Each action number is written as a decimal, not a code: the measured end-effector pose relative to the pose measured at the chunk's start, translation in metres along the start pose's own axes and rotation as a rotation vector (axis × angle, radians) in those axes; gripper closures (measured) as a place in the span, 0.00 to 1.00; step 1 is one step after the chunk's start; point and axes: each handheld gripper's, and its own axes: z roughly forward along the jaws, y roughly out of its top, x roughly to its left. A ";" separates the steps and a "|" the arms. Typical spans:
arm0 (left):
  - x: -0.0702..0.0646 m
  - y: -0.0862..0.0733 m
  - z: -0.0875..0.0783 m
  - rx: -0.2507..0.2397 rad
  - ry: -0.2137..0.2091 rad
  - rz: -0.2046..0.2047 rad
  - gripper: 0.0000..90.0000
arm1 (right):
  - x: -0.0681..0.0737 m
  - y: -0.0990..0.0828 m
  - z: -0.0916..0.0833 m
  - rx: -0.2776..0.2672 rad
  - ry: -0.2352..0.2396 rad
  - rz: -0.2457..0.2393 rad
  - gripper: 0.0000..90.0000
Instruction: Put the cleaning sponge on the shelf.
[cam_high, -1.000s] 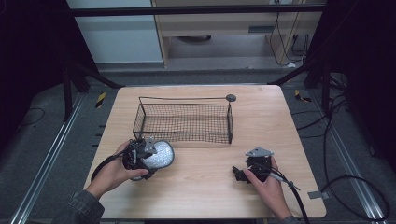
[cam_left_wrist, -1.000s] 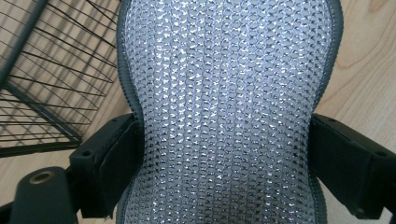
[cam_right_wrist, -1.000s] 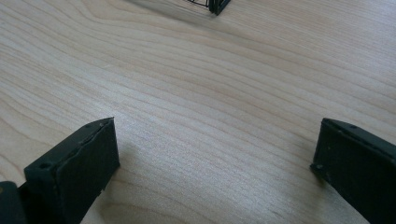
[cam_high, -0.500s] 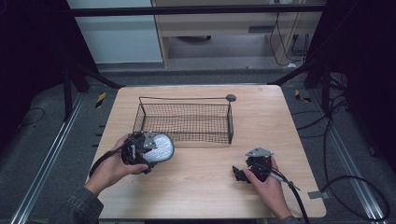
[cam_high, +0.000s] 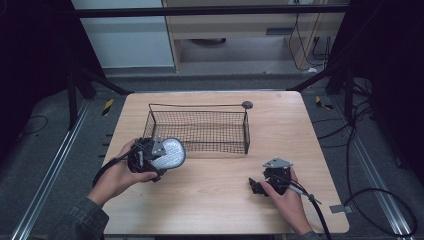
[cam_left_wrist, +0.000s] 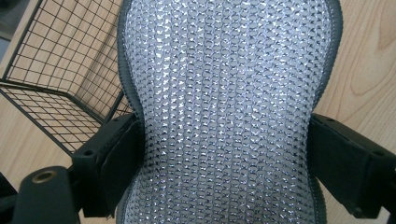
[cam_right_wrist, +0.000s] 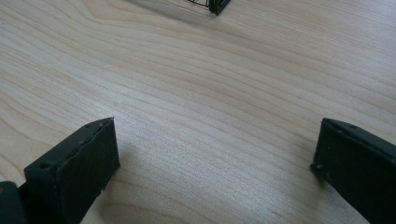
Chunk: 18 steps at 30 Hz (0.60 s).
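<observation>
Pale wood grain covers the table (cam_high: 210, 195) we work at, with a black wire basket (cam_high: 200, 131) standing toward its far side. Our left hand (cam_high: 117, 175) comes in from the lower left, forearm angled toward the basket, and carries the left gripper (cam_high: 159, 156) just off the basket's near left corner. Its jaws pinch a silvery mesh pad (cam_left_wrist: 224, 107) at the waist, the pad edged in dark trim and held above the tabletop beside the basket wall. Our right hand (cam_high: 287, 200) rests low at the near right, well apart from the basket, the right gripper (cam_right_wrist: 215, 158) pointing left with its jaws spread wide over bare wood.
</observation>
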 end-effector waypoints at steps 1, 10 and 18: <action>0.001 0.000 -0.001 -0.003 0.002 0.001 0.14 | 0.000 0.000 0.000 0.000 0.000 0.000 0.00; 0.005 0.006 -0.010 -0.011 0.033 0.019 0.14 | 0.000 0.000 0.000 0.000 0.000 0.000 0.00; 0.008 0.011 -0.015 -0.008 0.062 0.036 0.14 | 0.000 0.000 0.000 0.000 0.000 0.000 0.00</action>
